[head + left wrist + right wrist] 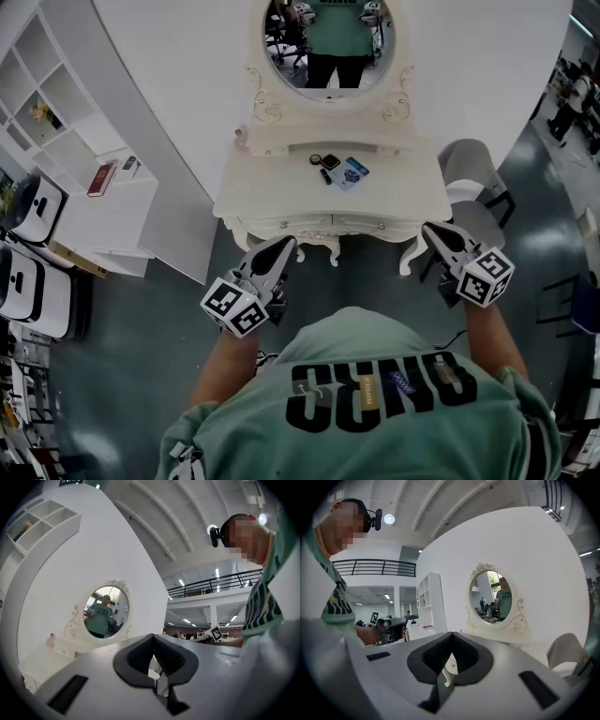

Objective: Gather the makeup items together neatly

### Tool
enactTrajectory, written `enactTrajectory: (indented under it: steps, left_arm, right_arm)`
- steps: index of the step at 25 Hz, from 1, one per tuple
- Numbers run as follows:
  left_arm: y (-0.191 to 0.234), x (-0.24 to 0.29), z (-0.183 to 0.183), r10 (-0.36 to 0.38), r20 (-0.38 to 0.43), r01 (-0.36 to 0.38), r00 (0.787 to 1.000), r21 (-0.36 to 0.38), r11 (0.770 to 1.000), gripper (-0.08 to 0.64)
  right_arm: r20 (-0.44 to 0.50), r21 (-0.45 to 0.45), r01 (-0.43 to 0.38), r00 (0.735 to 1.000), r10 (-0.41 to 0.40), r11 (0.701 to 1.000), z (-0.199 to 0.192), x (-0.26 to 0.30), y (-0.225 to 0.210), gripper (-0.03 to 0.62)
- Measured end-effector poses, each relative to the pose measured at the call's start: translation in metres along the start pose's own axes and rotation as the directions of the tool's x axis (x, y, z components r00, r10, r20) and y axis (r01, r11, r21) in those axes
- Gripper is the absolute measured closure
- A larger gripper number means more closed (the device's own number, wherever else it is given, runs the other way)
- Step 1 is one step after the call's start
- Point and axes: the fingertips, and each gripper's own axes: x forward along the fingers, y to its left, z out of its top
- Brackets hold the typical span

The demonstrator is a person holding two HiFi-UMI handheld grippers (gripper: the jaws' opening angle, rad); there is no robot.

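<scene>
Standing before the table (pixel 403 192), holding the left gripper (pixel 284 246) and right gripper (pixel 433 232) short of its front edge, one at each side. Keeping both closed fully and empty, likely for having no grasp to make from so far away. Lying at the back of the table, just below the mirror (pixel 330 37): compact (pixel 324 160), dark stick (pixel 326 175) and blue packet (pixel 352 172), near each other but not in order. Left to do, by judgement: reach forward, open, then bring these into one tidy group.
</scene>
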Motion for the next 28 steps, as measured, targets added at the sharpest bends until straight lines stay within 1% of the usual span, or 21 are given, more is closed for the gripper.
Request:
enactTrajectory:
  steps: [5,9,12,14,16,19,23,26,28]
  left_arm:
    - [-0.017,0.027,-0.012,0.005,0.005,-0.005,1.0,-0.012,1.0,0.552]
    - [-0.021,0.045,-0.022,0.002,-0.017,-0.002,1.0,-0.012,1.0,0.552]
    - [-0.009,0.051,-0.027,-0.002,-0.029,0.002,1.0,0.004,1.0,0.552]
    - [0.008,0.055,-0.027,0.0,-0.023,-0.001,1.0,-0.004,1.0,0.552]
    - [0.029,0.062,-0.027,-0.001,-0.022,0.001,1.0,-0.025,1.0,0.552]
    - [0.073,0.08,-0.029,-0.037,-0.026,0.036,0.999,-0.037,0.999,0.552]
    - [0.156,0.117,-0.021,-0.099,-0.043,0.097,0.994,-0.036,0.995,0.552]
    - [0.221,0.153,-0.007,-0.161,-0.06,0.158,0.985,-0.045,0.986,0.552]
    - [0.256,0.175,0.005,-0.198,-0.081,0.194,0.977,-0.054,0.98,0.552]
  right_arm:
    - [-0.019,0.0,-0.01,1.0,0.01,1.0,-0.006,-0.023,-0.024,0.598]
    - [-0.023,0.022,-0.01,1.0,0.011,1.0,-0.014,-0.024,-0.044,0.598]
    - [-0.028,0.023,-0.021,0.999,0.022,1.0,-0.019,-0.012,-0.053,0.598]
    - [-0.036,0.016,-0.019,0.999,0.019,1.0,-0.017,0.003,-0.058,0.598]
    - [-0.042,0.01,-0.011,0.999,0.011,1.0,-0.014,0.023,-0.065,0.598]
    - [-0.053,-0.003,0.012,0.999,-0.012,1.0,-0.012,0.062,-0.081,0.598]
    - [-0.038,-0.016,0.075,0.996,-0.075,0.997,-0.001,0.134,-0.111,0.598]
    - [-0.005,0.006,0.125,0.992,-0.125,0.992,0.018,0.195,-0.133,0.598]
    - [0.005,0.021,0.141,0.99,-0.141,0.99,0.032,0.234,-0.145,0.598]
